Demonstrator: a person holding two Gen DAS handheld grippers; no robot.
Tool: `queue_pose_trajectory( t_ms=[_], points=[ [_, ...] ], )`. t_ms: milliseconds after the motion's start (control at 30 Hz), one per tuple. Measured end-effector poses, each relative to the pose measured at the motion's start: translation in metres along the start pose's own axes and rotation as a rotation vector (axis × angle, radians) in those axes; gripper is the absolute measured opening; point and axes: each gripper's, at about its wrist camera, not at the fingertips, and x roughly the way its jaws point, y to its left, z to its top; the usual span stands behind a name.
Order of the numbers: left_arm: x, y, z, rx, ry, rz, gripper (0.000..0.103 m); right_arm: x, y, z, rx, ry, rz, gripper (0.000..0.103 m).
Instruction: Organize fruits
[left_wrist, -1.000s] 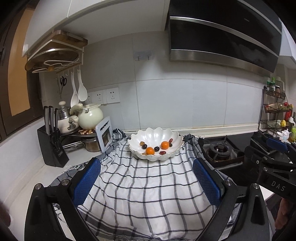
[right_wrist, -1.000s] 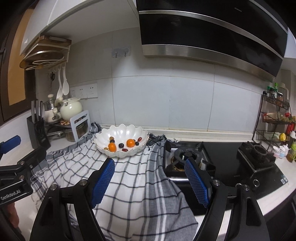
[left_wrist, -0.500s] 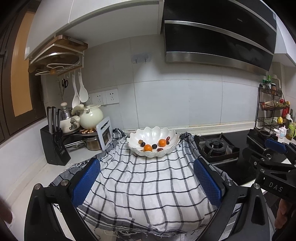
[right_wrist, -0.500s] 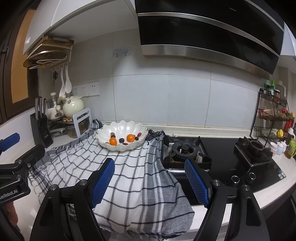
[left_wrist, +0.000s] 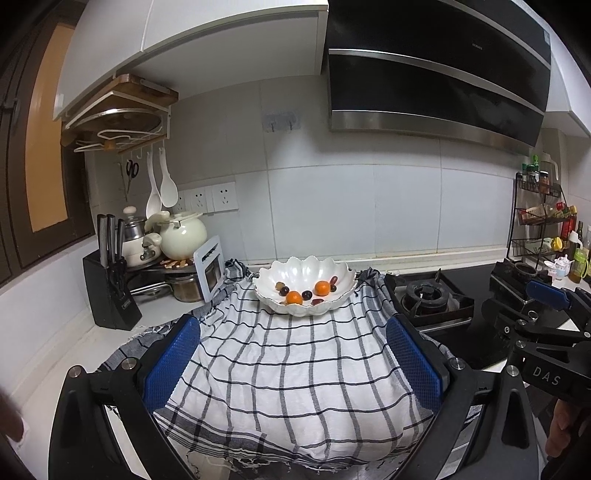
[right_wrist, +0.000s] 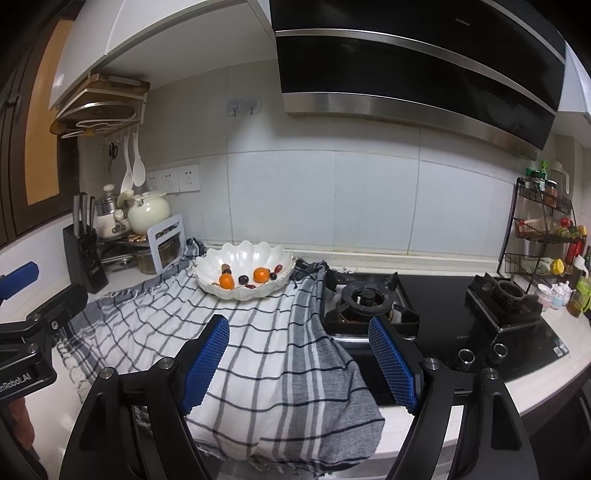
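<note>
Fruit sits together in the white scalloped bowl (left_wrist: 306, 286) at the back of the worktop (right_wrist: 546, 332): two oranges (left_wrist: 294, 297) and several small dark pieces, perhaps grapes. No loose fruit shows on the checked cloth (left_wrist: 291, 373) beneath the bowl, so the gathering looks largely done; whether more sorting is wanted I cannot tell. The left tool (left_wrist: 293, 363) and right tool (right_wrist: 300, 363) both hang well short of the bowl, fingers spread wide and carrying nothing. A gas burner (right_wrist: 365, 299) stands just right of the bowl, a knife block (left_wrist: 110, 291) and kettle (left_wrist: 183, 238) to the left. Nothing blocks the way across the cloth.
</note>
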Motion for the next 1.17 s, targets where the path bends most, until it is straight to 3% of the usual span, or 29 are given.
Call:
queue_pose_trajectory(
  t_ms=[1167],
  points=[
    [-0.0044, -0.0026, -0.0007, 0.002, -0.005, 0.001, 0.103, -0.0033, -0.0067, -0.0021, 0.002, -0.002, -0.006, 0.079]
  ],
)
